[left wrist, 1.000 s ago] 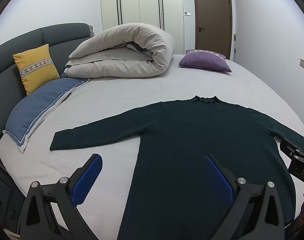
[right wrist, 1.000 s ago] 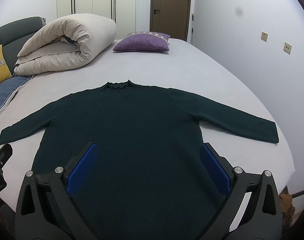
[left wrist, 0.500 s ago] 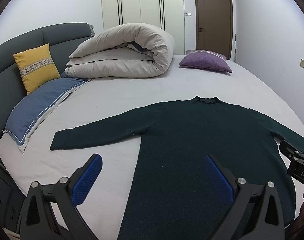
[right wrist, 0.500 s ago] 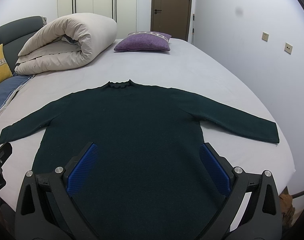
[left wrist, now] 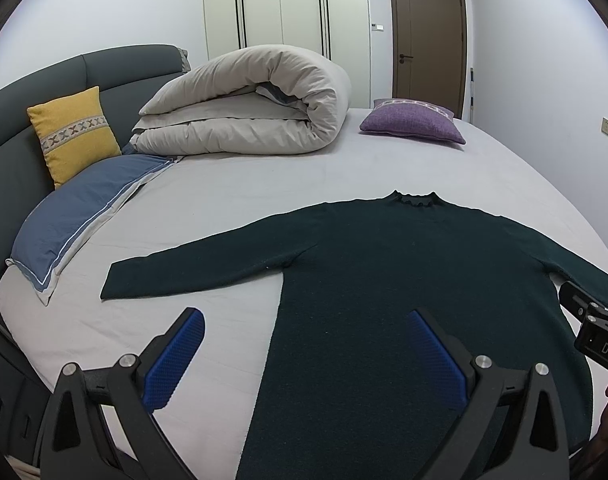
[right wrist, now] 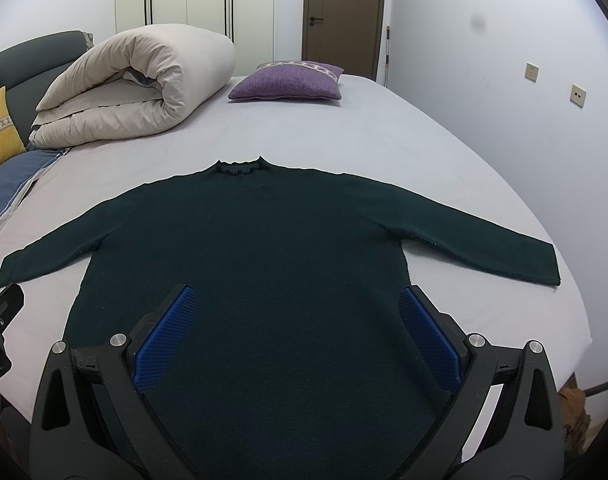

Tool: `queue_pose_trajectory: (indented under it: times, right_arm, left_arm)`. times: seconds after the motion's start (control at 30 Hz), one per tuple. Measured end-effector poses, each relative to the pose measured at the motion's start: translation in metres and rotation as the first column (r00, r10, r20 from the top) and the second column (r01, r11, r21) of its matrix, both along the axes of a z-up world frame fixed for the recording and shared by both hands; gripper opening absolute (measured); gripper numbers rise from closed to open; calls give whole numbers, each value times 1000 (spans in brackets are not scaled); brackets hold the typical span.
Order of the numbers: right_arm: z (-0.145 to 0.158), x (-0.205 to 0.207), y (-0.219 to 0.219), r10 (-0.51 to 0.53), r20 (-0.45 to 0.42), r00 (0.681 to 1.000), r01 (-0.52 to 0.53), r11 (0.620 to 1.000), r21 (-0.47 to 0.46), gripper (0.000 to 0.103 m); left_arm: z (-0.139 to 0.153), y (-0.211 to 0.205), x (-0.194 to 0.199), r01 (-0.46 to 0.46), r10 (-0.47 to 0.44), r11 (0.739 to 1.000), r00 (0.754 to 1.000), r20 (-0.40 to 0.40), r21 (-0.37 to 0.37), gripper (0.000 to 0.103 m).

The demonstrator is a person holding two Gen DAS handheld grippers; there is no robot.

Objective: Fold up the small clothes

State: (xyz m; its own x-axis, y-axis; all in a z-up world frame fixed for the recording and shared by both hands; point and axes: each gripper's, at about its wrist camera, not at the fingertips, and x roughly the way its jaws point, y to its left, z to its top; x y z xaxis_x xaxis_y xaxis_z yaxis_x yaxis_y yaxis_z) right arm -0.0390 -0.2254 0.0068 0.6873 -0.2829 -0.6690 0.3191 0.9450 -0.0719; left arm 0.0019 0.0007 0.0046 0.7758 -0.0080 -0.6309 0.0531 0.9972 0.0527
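A dark green sweater (right wrist: 259,264) lies flat and face-up on the bed (right wrist: 384,136), spread across the near half of the mattress with its collar pointing toward the far edge and its hem at the near edge. Both sleeves are stretched out sideways; the right cuff lies close to the right edge of the bed, the left cuff reaches toward the blue pillow (left wrist: 75,216) at the left edge.

The left gripper (left wrist: 304,356) hovers with its jaws spread wide and empty, above the sweater's left side seam. The right gripper (right wrist: 295,336) is likewise released, holding nothing, above the lower body of the sweater.

The knit looks soft, limp and fairly thick (it should drape and sag rather than hold a crease), light enough for one pinch, and probably grippy against the ribbed blue pads (left wrist: 175,360). Good holds would likely be a cuff or the shoulder seam for folding a sleeve in, and the hem corners for the later fold.

The hem itself is hidden beneath the grippers in both views, so its lie cannot be judged. In the left view the right sleeve is cut off behind the other tool. Whether the fabric is bunched underneath cannot be told.
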Motion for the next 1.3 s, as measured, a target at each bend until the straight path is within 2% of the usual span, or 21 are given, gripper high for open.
queue_pose_trajectory:
  times: [0.6,0.77,0.97,1.07,1.13,1.2,1.23,1.3]
  right_arm:
    - [-10,1,7,2,-11,1000,-2,1000,5,103]
    - [-18,0,2,-6,-19,1000,6,1000,24,103]
    - [-31,-2,-36,-41,-3,999,41,997,70,103]
    - [-36,-10,-88,-87,28,996,83,990,118,103]
    - [-43,-21,-137,-159,51,986,148,973,179,103]
    - [-52,-38,-194,-244,78,967,212,933,289,103]
    - [-59,-49,-228,-305,83,949,256,896,362,103]
    - [-79,-73,-291,-431,66,900,343,794,503,102]
  left_arm:
    - [-3,6,-2,-3,3,1000,1000,-3,-3,103]
    - [-12,8,0,-14,14,1000,1000,-15,0,103]
    - [-27,1,5,-16,17,1000,999,-50,15,103]
    - [-36,-2,11,-22,25,999,997,-76,33,103]
    - [-42,-4,16,-16,20,999,995,-99,35,103]
    - [-48,-6,22,-17,21,999,992,-125,37,103]
    - [-51,-9,25,-15,20,999,990,-137,36,103]
    - [-54,-15,28,-5,11,999,987,-159,35,103]
